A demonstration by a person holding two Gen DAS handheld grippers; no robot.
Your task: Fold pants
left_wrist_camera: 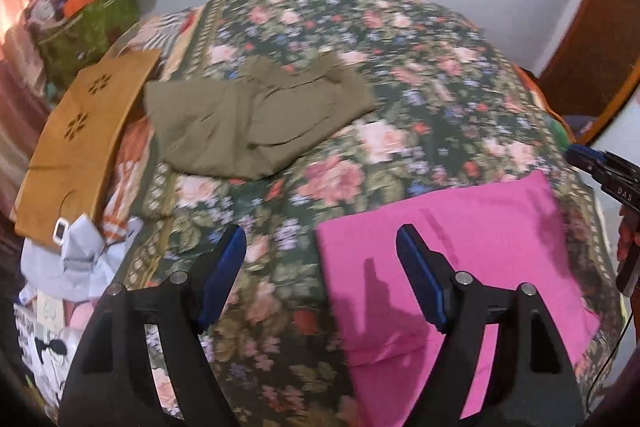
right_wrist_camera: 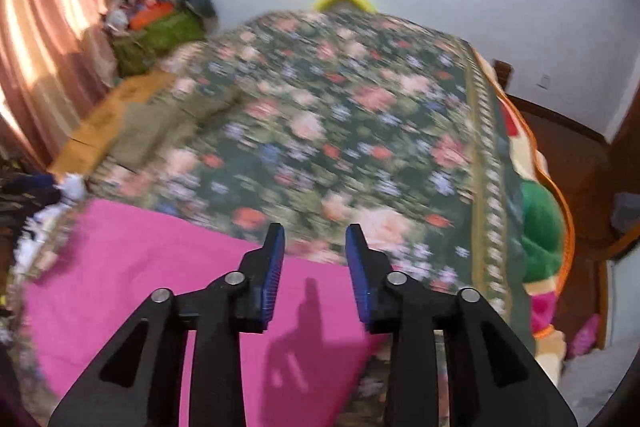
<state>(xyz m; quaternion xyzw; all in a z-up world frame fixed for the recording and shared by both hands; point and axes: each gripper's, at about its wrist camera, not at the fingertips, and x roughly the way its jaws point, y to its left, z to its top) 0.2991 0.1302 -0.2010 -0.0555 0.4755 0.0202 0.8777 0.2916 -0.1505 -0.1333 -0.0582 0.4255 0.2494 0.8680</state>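
Folded pink pants [left_wrist_camera: 452, 259] lie flat on the near part of the floral bedspread [left_wrist_camera: 360, 39]. My left gripper [left_wrist_camera: 320, 239] hangs above the bed, open wide, its right finger over the pink cloth's left edge and nothing between the pads. In the right wrist view the pink pants [right_wrist_camera: 140, 275] spread below and to the left. My right gripper [right_wrist_camera: 315, 239] hovers over their far right corner, open with an empty gap. The right gripper [left_wrist_camera: 600, 167] also shows at the left wrist view's right edge. Folded olive pants [left_wrist_camera: 256, 115] rest farther back on the left.
A mustard-brown folded garment [left_wrist_camera: 80, 147] lies at the bed's left edge, with pale clothes [left_wrist_camera: 76, 259] heaped below it. A green basket of clutter [left_wrist_camera: 88, 23] stands at the back left. A curtain [right_wrist_camera: 44, 47] hangs left. A green cushion [right_wrist_camera: 540, 231] sits off the bed's right side.
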